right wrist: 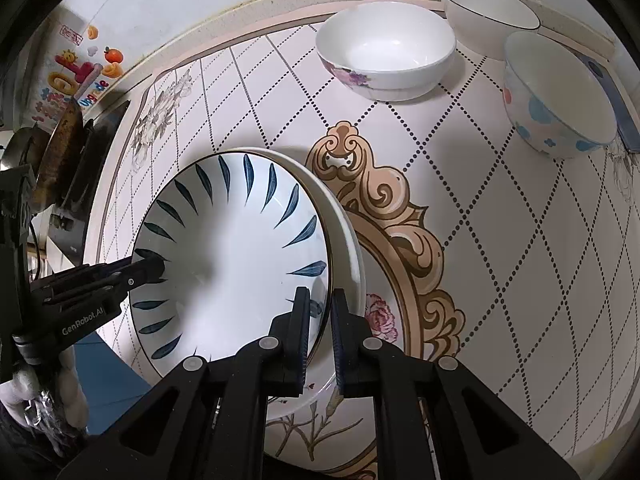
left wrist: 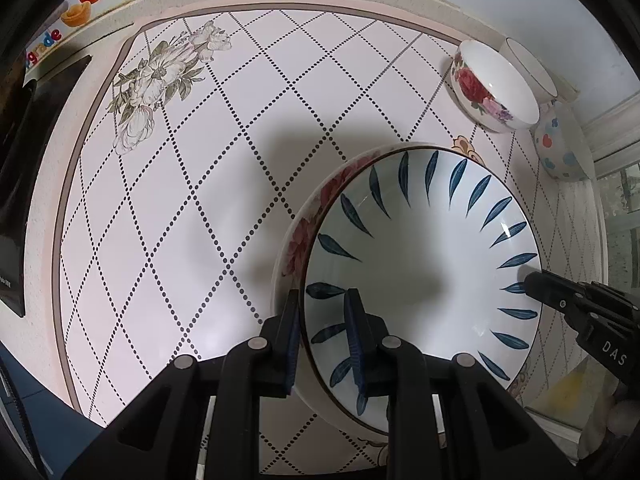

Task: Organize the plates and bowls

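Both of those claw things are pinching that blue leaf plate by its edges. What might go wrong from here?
The blue leaf plate is held only at its thin rim by the left gripper and right gripper, so it might slip or tilt. The rose plate lies right underneath and could chip if it drops. Three bowls, like the rose bowl, stand nearby to bump.
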Motion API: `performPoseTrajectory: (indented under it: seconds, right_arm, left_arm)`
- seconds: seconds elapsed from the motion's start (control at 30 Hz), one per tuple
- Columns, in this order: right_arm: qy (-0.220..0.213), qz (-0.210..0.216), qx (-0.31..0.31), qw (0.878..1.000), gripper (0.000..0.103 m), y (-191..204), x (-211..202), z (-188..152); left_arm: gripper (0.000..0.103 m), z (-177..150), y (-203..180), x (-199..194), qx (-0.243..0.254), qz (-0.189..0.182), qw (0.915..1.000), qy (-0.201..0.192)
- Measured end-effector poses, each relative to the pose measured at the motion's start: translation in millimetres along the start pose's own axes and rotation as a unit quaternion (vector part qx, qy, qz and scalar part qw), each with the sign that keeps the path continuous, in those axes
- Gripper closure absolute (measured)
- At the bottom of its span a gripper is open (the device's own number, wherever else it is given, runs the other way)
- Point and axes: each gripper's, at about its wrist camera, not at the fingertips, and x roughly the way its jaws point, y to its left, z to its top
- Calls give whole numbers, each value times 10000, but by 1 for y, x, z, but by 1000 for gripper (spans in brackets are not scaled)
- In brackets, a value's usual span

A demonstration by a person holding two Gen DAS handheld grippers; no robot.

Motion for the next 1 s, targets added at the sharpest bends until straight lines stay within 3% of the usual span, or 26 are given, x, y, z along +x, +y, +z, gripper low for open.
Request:
performPoseTrajectory:
  seconds: [0.7, 1.0]
  right_arm:
    - [67, 45, 22, 10000, 91, -5, 2, -3]
    - [4, 105, -47, 9999, 91, -4, -10, -1]
  left_arm:
    - [84, -2, -8, 12, -261, 119, 9995, 94]
    - [84, -7, -7, -5, -416, 197, 9989, -62]
